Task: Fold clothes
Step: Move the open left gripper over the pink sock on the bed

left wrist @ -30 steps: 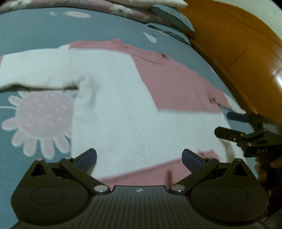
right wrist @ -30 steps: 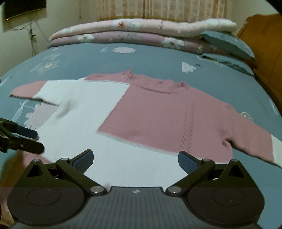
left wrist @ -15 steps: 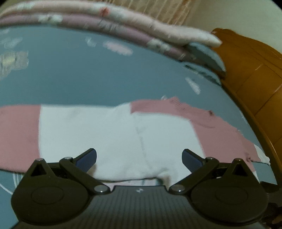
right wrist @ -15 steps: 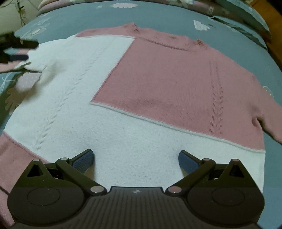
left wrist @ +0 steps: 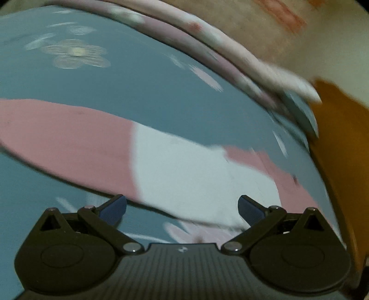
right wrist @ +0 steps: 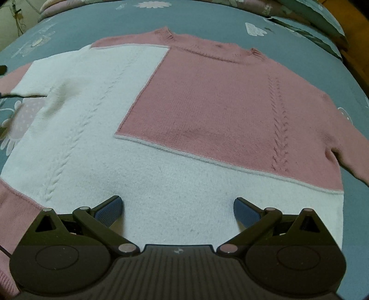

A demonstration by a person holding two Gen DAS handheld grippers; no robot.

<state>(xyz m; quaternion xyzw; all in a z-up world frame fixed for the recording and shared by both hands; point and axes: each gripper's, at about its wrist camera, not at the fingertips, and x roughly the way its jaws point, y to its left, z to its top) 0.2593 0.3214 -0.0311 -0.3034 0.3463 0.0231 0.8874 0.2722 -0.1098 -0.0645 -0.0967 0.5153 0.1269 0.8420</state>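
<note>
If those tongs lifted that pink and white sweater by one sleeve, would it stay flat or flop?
The sweater would probably flop: it is soft cable knit, lying limp on the bedspread. Its sleeve would likely stretch and sag under the trailing body. It seems unlikely to slip, given the fuzzy surface.

sweater (right wrist: 207, 97): matt cable-knit wool | bedsheet (right wrist: 207, 20): smooth cloth | headboard (left wrist: 341, 150): glossy wood

Blue flowered bed (right wrist: 207, 13) with pink-and-white sweater (right wrist: 184, 110) spread flat
</note>
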